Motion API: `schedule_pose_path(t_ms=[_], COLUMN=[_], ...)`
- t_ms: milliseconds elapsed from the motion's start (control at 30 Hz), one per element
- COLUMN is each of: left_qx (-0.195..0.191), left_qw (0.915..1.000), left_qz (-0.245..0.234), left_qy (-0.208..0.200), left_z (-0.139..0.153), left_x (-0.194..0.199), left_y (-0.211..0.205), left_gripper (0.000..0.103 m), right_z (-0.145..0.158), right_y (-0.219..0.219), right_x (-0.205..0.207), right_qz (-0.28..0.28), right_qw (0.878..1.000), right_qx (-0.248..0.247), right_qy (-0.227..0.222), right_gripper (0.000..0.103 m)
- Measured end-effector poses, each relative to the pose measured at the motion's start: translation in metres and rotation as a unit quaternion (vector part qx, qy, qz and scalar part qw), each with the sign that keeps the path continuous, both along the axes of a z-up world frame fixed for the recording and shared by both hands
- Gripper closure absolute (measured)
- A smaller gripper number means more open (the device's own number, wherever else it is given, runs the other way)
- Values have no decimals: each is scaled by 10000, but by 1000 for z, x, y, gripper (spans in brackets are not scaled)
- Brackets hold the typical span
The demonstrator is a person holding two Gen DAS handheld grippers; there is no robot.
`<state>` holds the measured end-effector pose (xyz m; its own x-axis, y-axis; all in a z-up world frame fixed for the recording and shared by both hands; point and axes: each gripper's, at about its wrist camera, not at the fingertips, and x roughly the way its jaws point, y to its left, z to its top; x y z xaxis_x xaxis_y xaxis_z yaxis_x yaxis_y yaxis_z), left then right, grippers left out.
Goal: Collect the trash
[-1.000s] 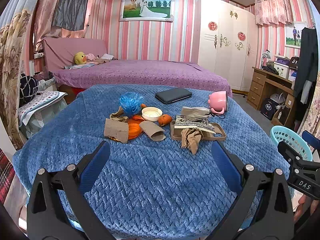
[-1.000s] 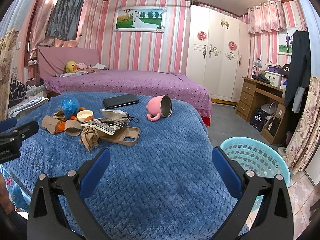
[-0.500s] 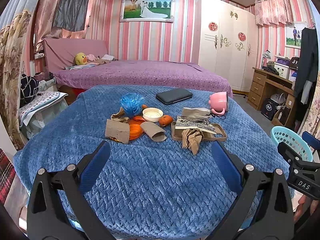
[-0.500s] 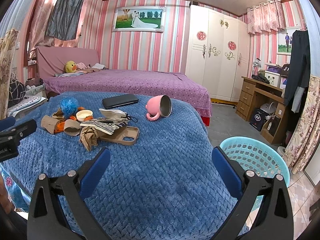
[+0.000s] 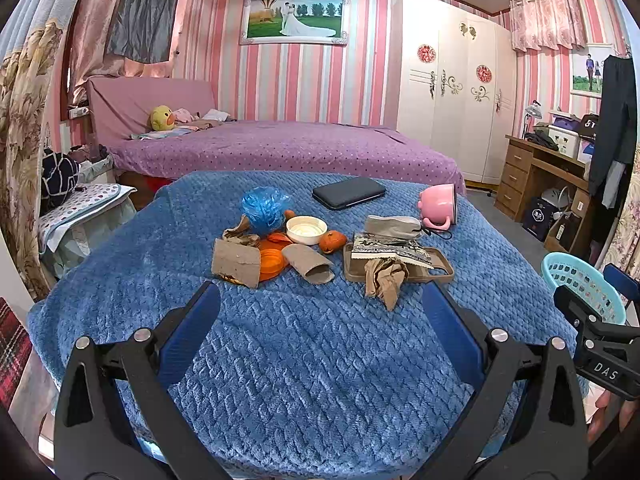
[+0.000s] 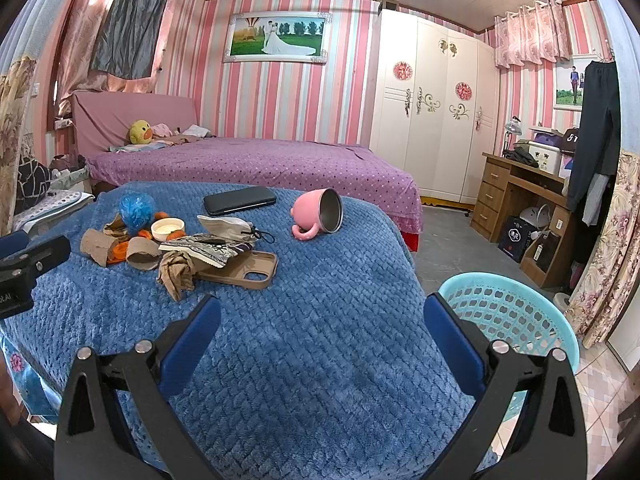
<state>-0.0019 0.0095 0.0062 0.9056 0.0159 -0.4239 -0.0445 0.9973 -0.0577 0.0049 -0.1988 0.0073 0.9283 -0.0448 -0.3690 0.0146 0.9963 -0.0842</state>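
Observation:
Scraps lie mid-table on the blue blanket (image 5: 312, 360): a crumpled blue plastic bag (image 5: 264, 209), a flat cardboard piece (image 5: 236, 262), a cardboard tube (image 5: 309, 263), orange peel (image 5: 273, 261), a small orange (image 5: 333, 241), a white lid (image 5: 306, 229) and a crumpled brown paper (image 5: 385, 276). A turquoise basket (image 6: 508, 320) stands on the floor at the table's right. My left gripper (image 5: 320, 320) is open, short of the pile. My right gripper (image 6: 322, 328) is open too, over bare blanket beside the basket.
A tan phone case (image 6: 248, 267) lies under a patterned cloth (image 6: 200, 251) and a grey pouch (image 6: 226, 227). A black tablet (image 5: 349, 192) and a tipped pink mug (image 6: 318, 216) sit farther back. A purple bed (image 5: 280, 148) stands behind, a wooden desk (image 6: 516, 196) at right.
Both views have drifted only slightly; the trash pile sits a touch closer in the left view. Nothing was taken hold of or let go.

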Motion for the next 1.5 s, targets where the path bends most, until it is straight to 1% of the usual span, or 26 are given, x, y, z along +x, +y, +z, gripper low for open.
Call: schedule_pose_path(t_ms=[433, 600, 700, 800, 900, 1033, 1133, 1300, 1433, 1500], left_qx=[6, 56, 99, 194, 166, 234, 214, 255, 205, 271], left_qw=[10000, 9999, 9999, 9998, 9998, 9997, 9997, 9995, 9990, 9983], left_qz=[4, 68, 59, 31, -27, -21, -122, -89, 76, 141], left_qy=[-1, 60, 33, 23, 70, 7, 28, 176, 399, 487], left_z=[1, 1, 9, 22, 32, 50, 56, 51, 30, 22], left_x=[-1, 6, 11, 22, 33, 53, 66, 90, 105, 111], left_y=[1, 1, 1, 3, 6, 11, 16, 27, 44, 53], left_gripper=[5, 5, 5, 5, 5, 5, 5, 5, 5, 5], right_z=[-4, -2, 6, 17, 31, 48, 56, 59, 42, 29], right_y=[-3, 1, 0, 0, -2, -2, -6, -11, -11, -11], right_x=[0, 9, 13, 20, 28, 48, 66, 100, 122, 126], right_qz=[-41, -55, -84, -92, -95, -80, -94, -85, -35, -16], right_qw=[10000, 10000, 10000, 9999, 9997, 9997, 9995, 9987, 9985, 9987], right_qx=[11, 22, 22, 64, 109, 100, 199, 494, 541, 492], right_qy=[16, 67, 8, -73, -175, -226, -223, -113, 68, 98], right_gripper=[4, 4, 4, 4, 4, 4, 4, 4, 4, 4])
